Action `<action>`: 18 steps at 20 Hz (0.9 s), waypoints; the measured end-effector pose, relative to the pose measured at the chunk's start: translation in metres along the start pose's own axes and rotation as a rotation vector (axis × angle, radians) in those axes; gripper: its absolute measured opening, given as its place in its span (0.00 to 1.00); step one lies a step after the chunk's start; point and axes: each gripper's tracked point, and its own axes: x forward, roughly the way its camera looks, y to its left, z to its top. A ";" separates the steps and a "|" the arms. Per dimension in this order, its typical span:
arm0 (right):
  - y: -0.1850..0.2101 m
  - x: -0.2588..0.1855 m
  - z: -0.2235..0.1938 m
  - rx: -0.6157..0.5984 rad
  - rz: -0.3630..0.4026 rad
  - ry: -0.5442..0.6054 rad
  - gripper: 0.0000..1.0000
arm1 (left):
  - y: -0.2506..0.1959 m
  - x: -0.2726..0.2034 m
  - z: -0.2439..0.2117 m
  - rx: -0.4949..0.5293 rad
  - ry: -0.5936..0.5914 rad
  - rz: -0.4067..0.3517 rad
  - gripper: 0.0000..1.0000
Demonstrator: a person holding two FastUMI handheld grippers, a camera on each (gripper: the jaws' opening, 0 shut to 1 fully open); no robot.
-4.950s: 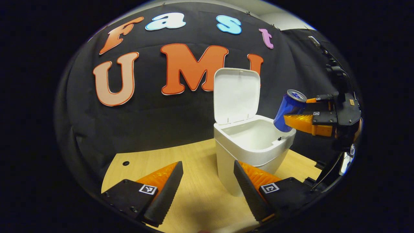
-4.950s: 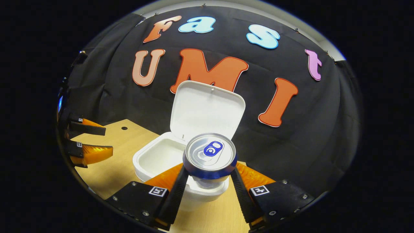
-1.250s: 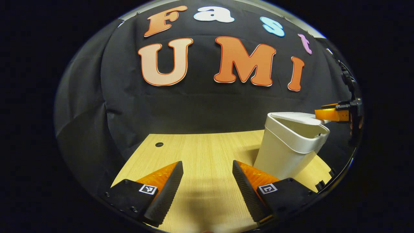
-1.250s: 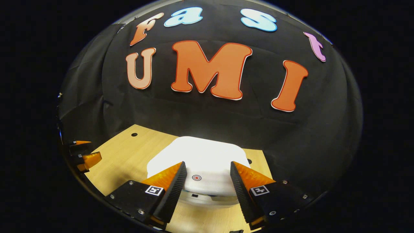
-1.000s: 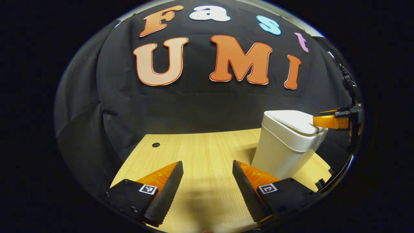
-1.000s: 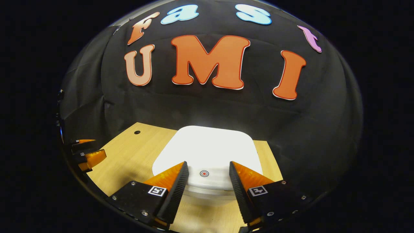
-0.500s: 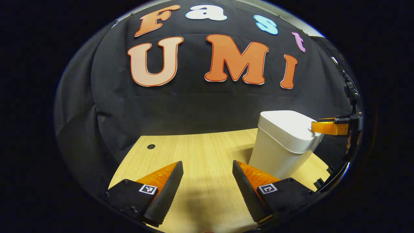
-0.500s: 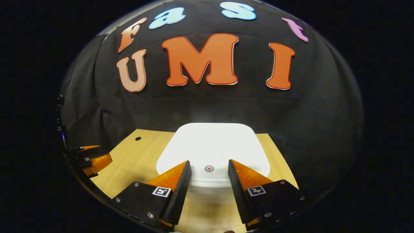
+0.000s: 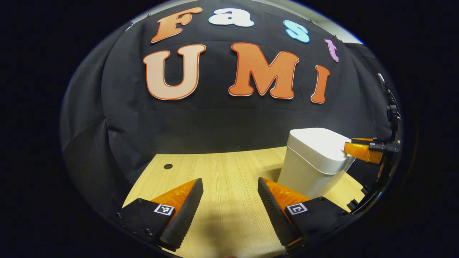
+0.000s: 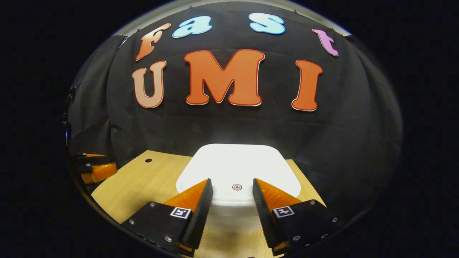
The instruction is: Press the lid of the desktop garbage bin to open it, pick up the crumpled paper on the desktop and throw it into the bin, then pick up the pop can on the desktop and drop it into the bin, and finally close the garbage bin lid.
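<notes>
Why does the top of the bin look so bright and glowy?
In the right gripper view, light glares off the lid, washing out its far edge; in the left gripper view the bin looks evenly lit, and the table bends from fisheye distortion.

bin (image 9: 315,161) on desk (image 9: 222,179) | right tongs (image 10: 231,186) over lid (image 10: 236,165)

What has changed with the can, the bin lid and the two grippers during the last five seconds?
The can has left the right gripper, whose jaws now stand open and empty at the front edge of the bin. The lid went from upright to shut. The left gripper stayed open and empty over the table.
</notes>
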 end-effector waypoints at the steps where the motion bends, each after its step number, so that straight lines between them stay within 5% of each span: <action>1: 0.004 -0.002 0.007 -0.016 -0.003 -0.036 0.71 | 0.002 -0.001 0.006 -0.003 -0.013 0.004 0.98; 10: 0.039 -0.001 0.053 -0.055 0.026 -0.193 0.81 | 0.048 -0.025 0.080 -0.064 -0.213 0.092 0.97; 18: 0.071 0.007 0.068 -0.046 0.089 -0.219 0.82 | 0.066 -0.045 0.128 0.007 -0.383 0.175 0.97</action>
